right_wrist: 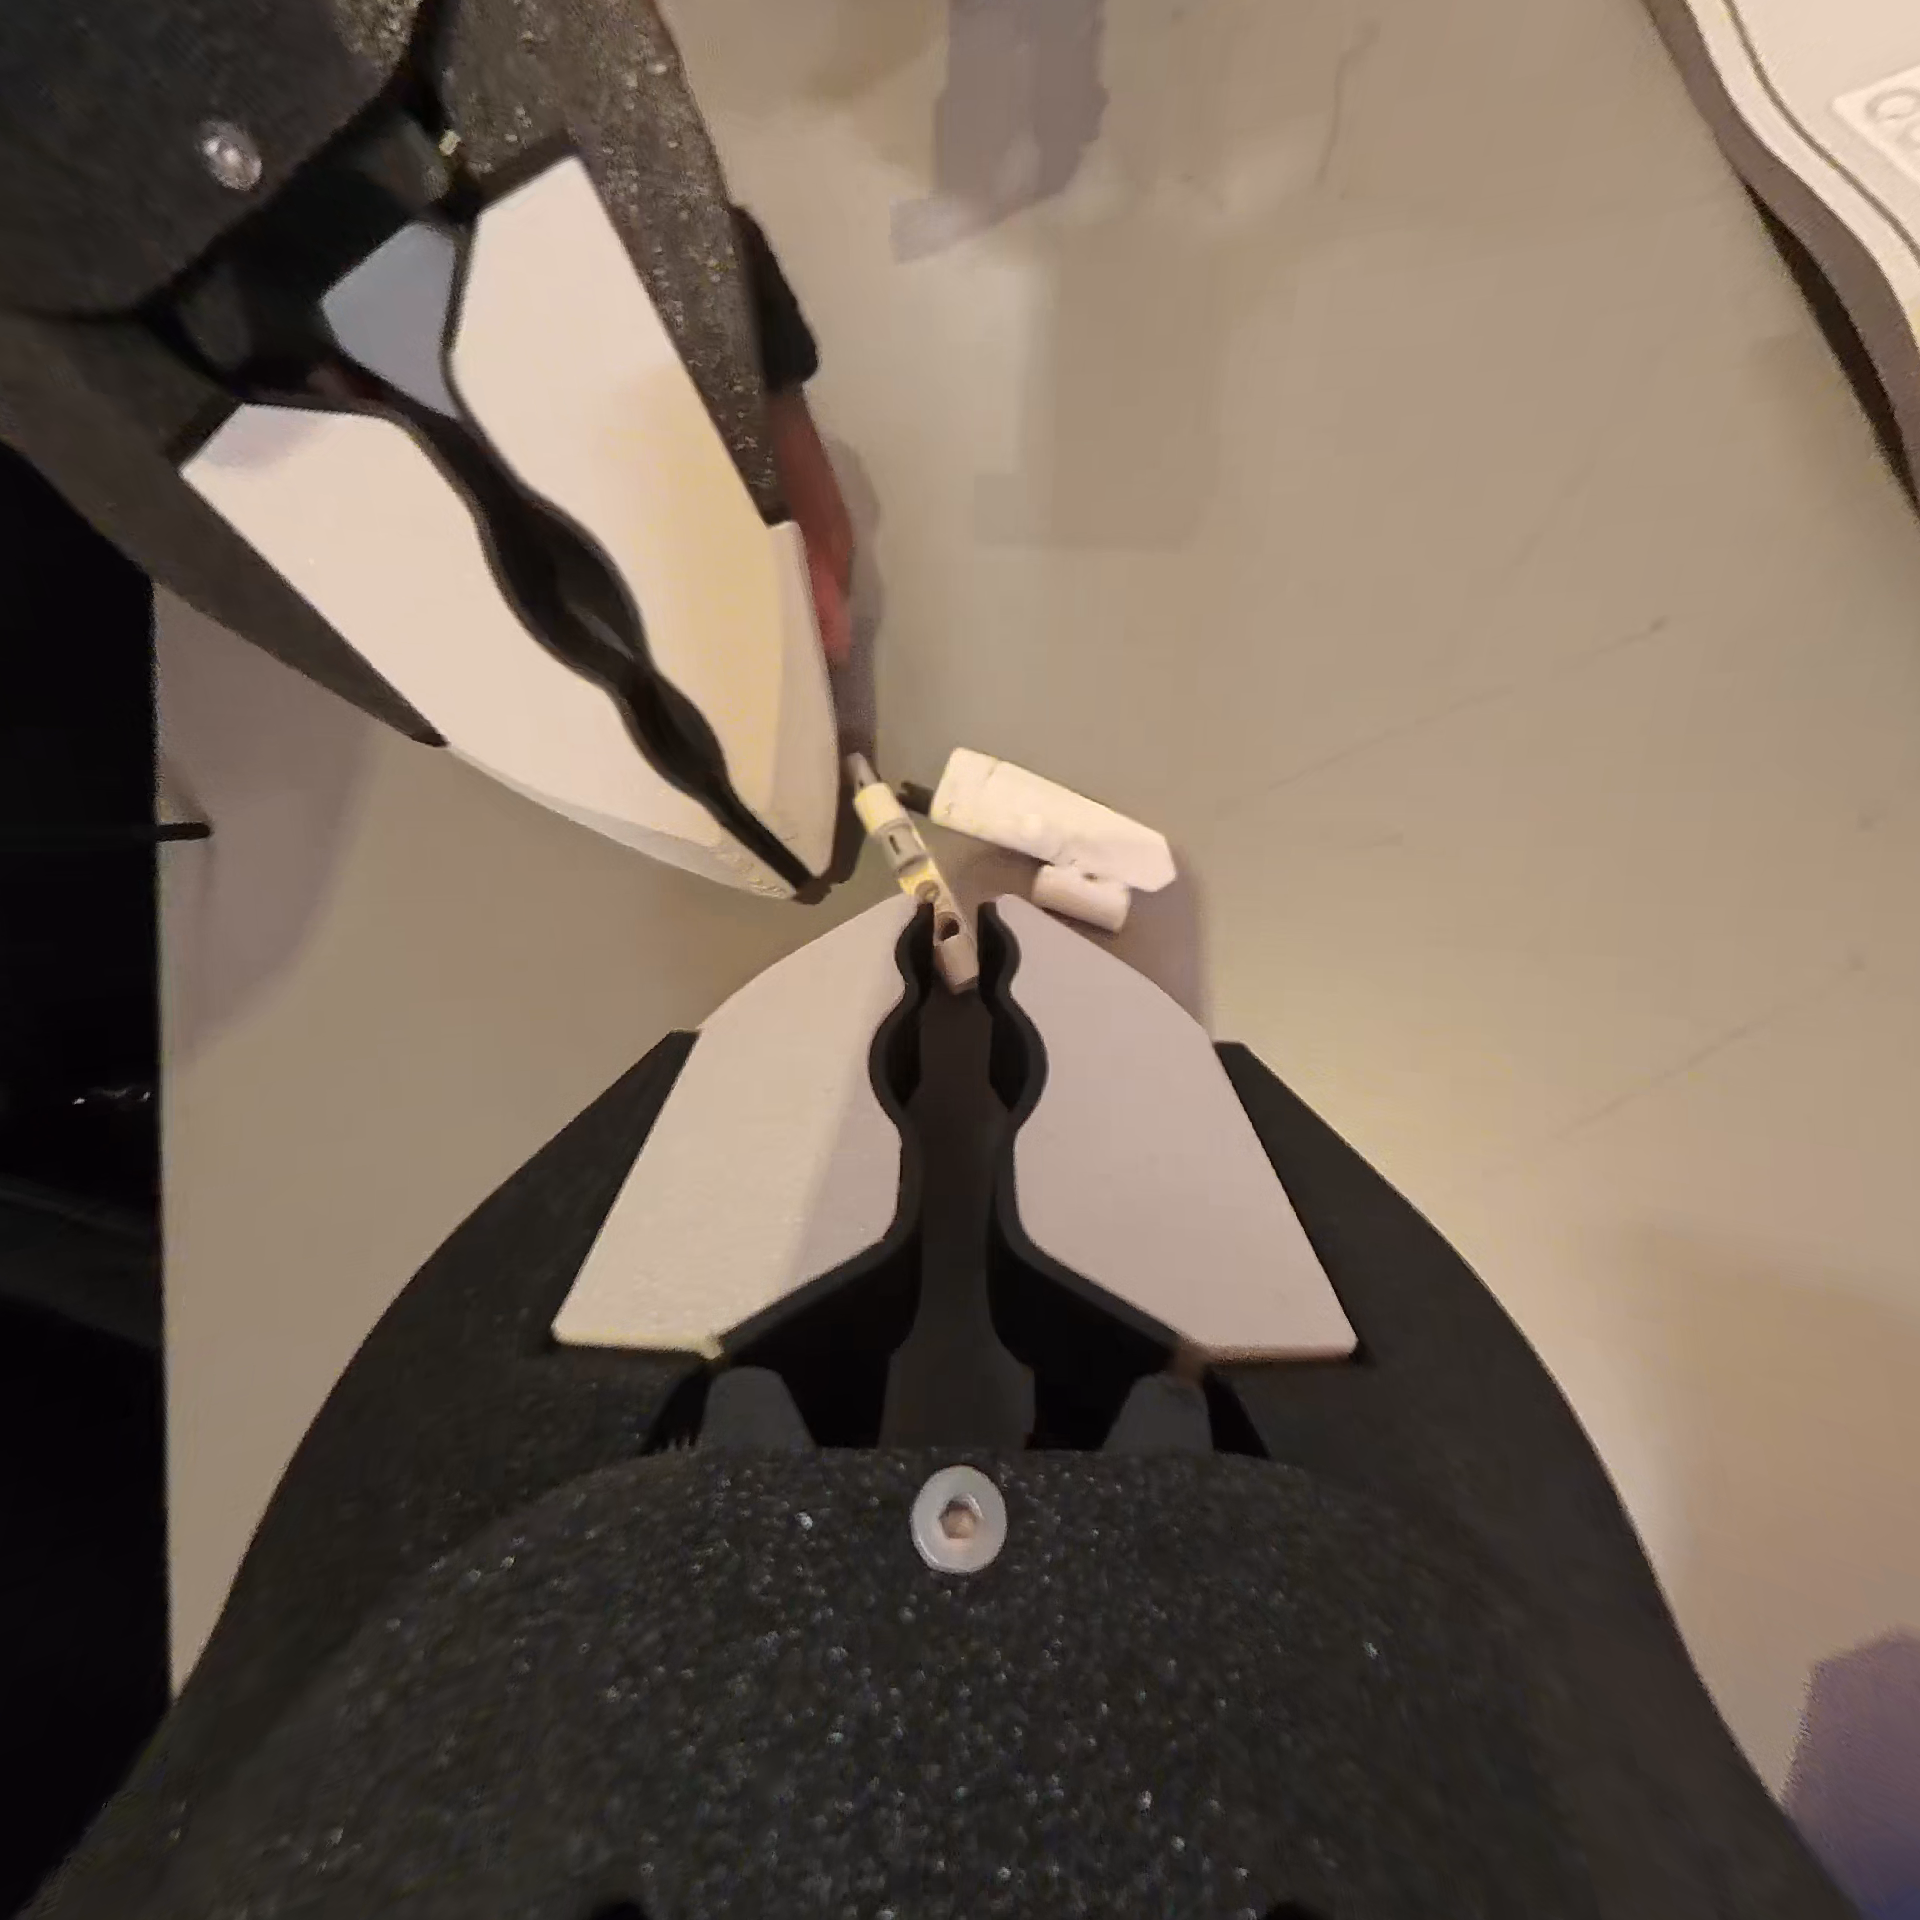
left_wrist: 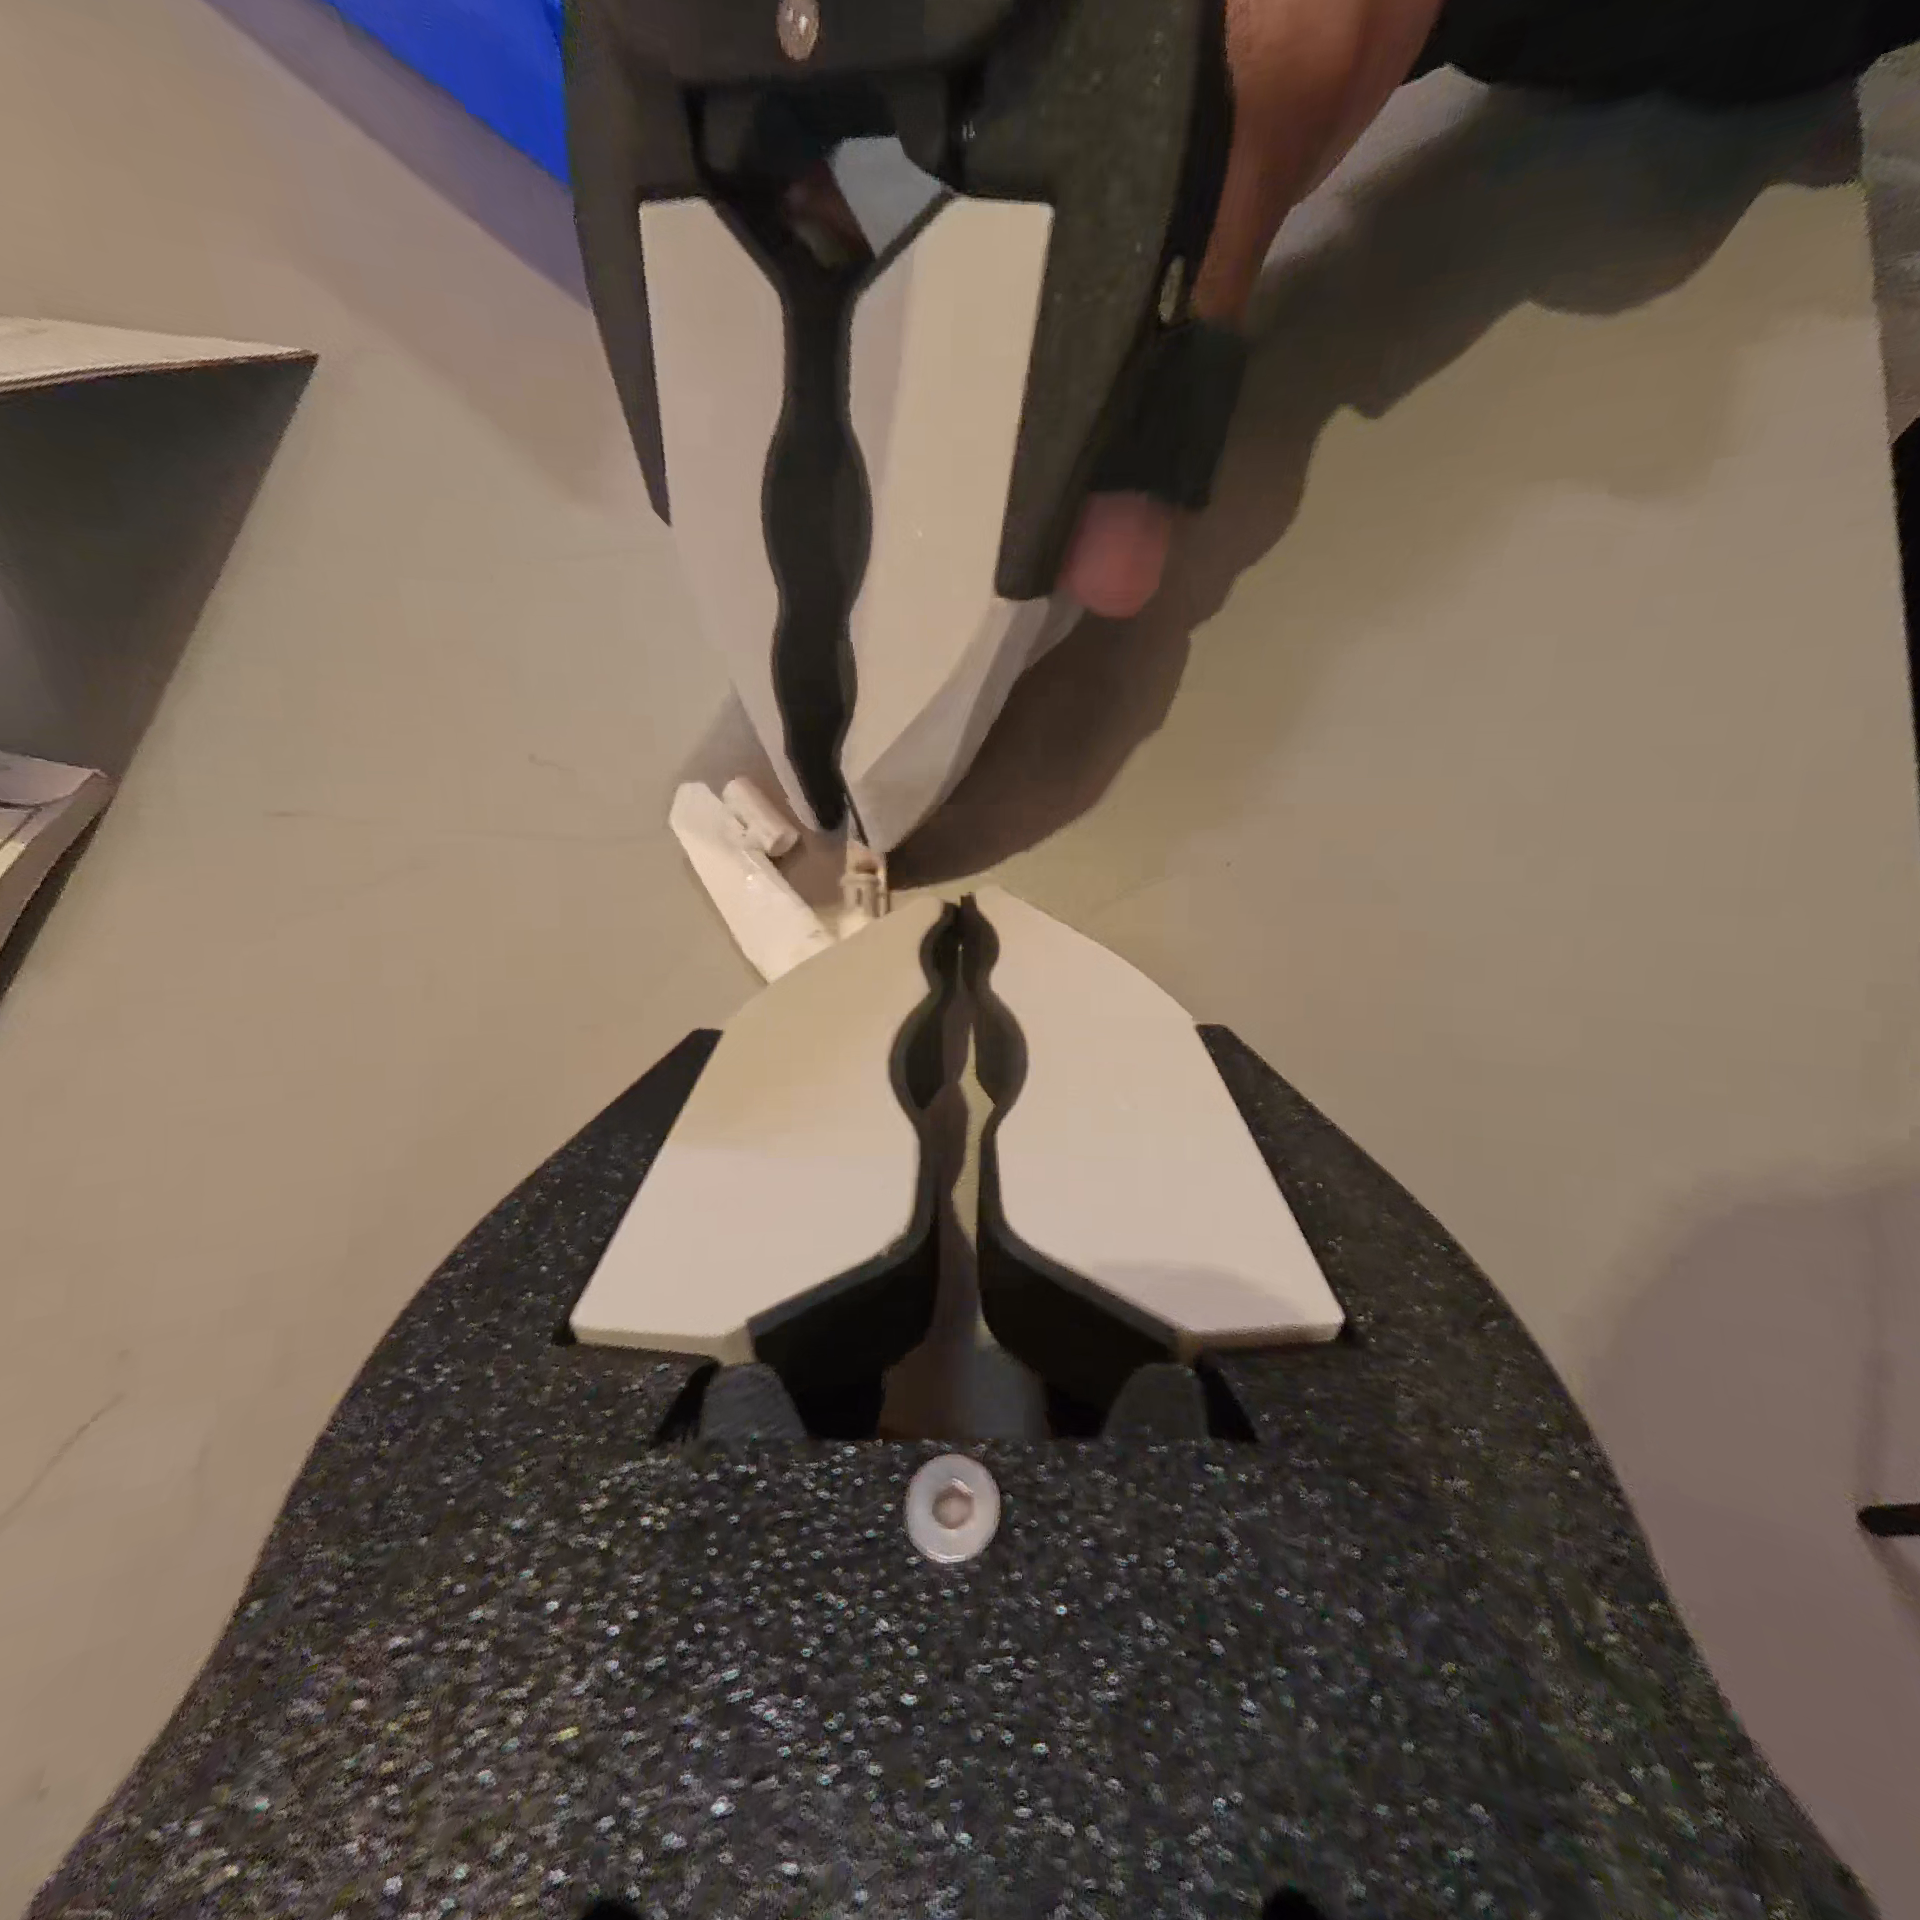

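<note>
1. on the beige table [right_wrist: 1455,935], the right gripper [right_wrist: 951,920] has its jaws closed on a slim white cylindrical connector [right_wrist: 925,883].
2. the left gripper [left_wrist: 961,909] has its jaws closed; what it grips is unclear.
3. just beside them lies a glossy white blocky plastic piece [right_wrist: 1049,821].

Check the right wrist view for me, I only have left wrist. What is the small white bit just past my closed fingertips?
Observer: A slim, segmented whitish pin. Its near end sits between the fingertips of the right gripper, which grips it.
Operator: Is my left gripper on it too?
Observer: No. The left gripper is shut, with its tips beside the pin's middle, not around it.
Operator: And the white block next to it?
Observer: The white block lies on the table with a short dark stub at its end, pointing toward the pin. I cannot tell whether they touch. A small white cylinder lies against the block's near side.
</note>
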Demonstrator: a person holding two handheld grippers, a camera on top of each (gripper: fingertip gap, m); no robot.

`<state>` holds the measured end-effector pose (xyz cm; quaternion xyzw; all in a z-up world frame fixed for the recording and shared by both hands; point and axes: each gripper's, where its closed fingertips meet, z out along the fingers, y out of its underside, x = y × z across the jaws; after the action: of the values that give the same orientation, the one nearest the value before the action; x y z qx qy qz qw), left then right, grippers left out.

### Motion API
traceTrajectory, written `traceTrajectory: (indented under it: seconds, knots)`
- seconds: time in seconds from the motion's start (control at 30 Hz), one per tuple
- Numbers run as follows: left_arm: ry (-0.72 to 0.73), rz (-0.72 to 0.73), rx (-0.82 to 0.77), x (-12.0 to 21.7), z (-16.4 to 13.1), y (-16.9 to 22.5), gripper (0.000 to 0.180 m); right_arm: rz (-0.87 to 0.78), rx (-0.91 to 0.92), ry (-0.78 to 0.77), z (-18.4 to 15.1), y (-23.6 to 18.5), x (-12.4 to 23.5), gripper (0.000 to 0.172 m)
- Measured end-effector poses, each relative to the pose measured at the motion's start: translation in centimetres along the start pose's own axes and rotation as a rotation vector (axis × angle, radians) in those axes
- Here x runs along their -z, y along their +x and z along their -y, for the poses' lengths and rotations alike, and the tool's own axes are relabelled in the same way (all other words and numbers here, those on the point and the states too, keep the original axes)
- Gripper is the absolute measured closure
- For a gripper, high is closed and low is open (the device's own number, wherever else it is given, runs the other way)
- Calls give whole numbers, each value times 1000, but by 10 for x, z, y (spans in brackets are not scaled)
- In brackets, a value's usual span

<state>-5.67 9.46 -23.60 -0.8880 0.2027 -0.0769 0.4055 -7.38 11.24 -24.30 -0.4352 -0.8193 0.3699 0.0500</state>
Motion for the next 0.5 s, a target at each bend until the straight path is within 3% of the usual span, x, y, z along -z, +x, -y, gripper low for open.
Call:
traceTrajectory:
  seconds: [0.3,0.5]
  knots:
    - [20,55,35,3,3,-10,180,-42,9,24,0,8,8,155]
    - [49,115,27,6,6,-21,166,-18,14,7,-5,5,4,161]
